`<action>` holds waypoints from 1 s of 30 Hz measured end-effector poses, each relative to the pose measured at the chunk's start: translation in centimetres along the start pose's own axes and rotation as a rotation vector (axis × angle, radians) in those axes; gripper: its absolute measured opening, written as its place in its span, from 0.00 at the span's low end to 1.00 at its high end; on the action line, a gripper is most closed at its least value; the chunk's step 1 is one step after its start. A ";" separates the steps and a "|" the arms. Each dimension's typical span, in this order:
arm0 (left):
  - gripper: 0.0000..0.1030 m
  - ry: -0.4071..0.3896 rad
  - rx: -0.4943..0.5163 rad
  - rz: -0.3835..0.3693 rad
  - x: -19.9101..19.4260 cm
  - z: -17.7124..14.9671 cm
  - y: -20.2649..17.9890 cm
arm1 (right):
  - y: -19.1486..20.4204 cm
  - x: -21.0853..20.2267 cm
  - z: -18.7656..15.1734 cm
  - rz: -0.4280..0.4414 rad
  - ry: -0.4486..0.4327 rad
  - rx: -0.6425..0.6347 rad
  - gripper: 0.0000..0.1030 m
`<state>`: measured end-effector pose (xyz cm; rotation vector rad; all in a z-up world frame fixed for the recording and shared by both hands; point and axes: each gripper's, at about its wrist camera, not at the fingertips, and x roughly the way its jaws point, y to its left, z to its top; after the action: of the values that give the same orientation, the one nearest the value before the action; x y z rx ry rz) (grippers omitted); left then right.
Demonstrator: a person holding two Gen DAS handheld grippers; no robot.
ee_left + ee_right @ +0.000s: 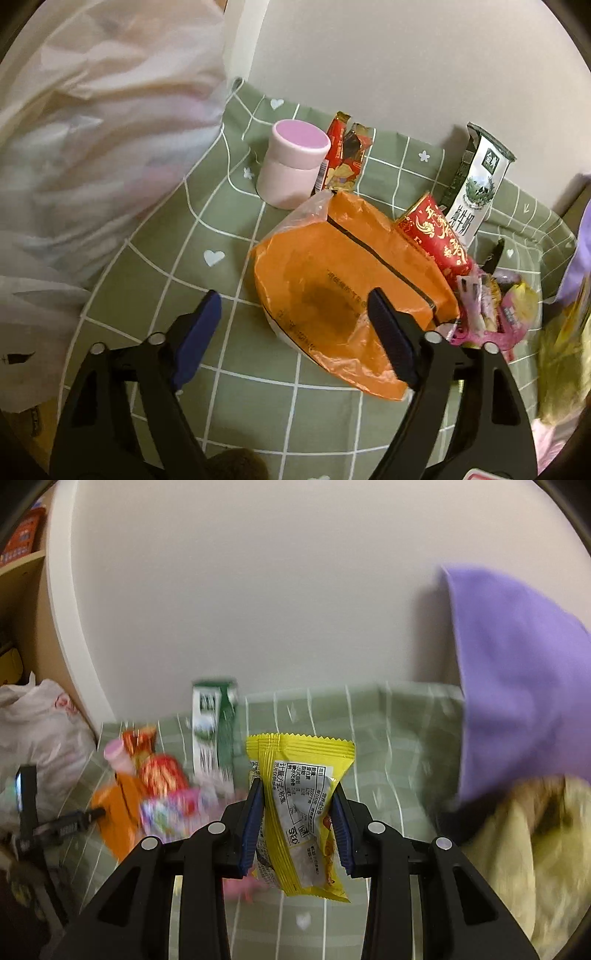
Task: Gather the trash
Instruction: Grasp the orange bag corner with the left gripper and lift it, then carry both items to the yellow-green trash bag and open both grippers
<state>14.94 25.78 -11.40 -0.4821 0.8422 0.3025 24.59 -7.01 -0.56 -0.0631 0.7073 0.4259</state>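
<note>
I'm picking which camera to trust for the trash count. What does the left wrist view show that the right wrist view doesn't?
Left wrist only: the open left gripper above the orange bag.

Right wrist only: the right gripper shut on a yellow snack wrapper, and a purple cloth.

Both: the milk carton, pink jar and green checked tablecloth.

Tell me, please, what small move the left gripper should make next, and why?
Probably ease the left gripper forward and down over the orange bag. It is open and empty, with the bag's near edge lying just ahead between its fingers, while the right gripper already holds the yellow snack packet. Closing now would likely catch only loose film.
</note>
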 end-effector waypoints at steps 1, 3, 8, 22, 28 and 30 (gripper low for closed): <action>0.72 -0.009 -0.003 -0.009 0.2 0.5 0.2 | -0.5 -0.6 -0.6 -0.003 0.004 0.005 0.32; 0.68 -0.054 0.017 0.027 0.6 1.9 0.4 | -0.5 -0.8 -2.0 -0.012 0.017 0.018 0.32; 0.59 -0.052 0.150 0.057 2.8 4.2 -0.4 | -0.7 -1.9 -3.7 -0.008 0.033 0.036 0.33; 0.11 -0.155 0.179 -0.003 -6.4 4.4 -4.9 | -2.3 -7.4 -1.8 -0.006 -0.097 0.073 0.33; 0.11 -0.303 0.284 -0.157 -12.9 7.2 -12.2 | -4.0 -10.6 -0.7 -0.021 -0.178 0.081 0.33; 0.11 -0.332 0.336 -0.206 -14.1 7.5 -15.0 | -5.1 -12.2 -0.2 -0.042 -0.216 0.083 0.33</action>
<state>17.40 15.95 8.09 -0.1932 0.5005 0.0443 18.25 -16.03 6.66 0.0454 0.5093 0.3567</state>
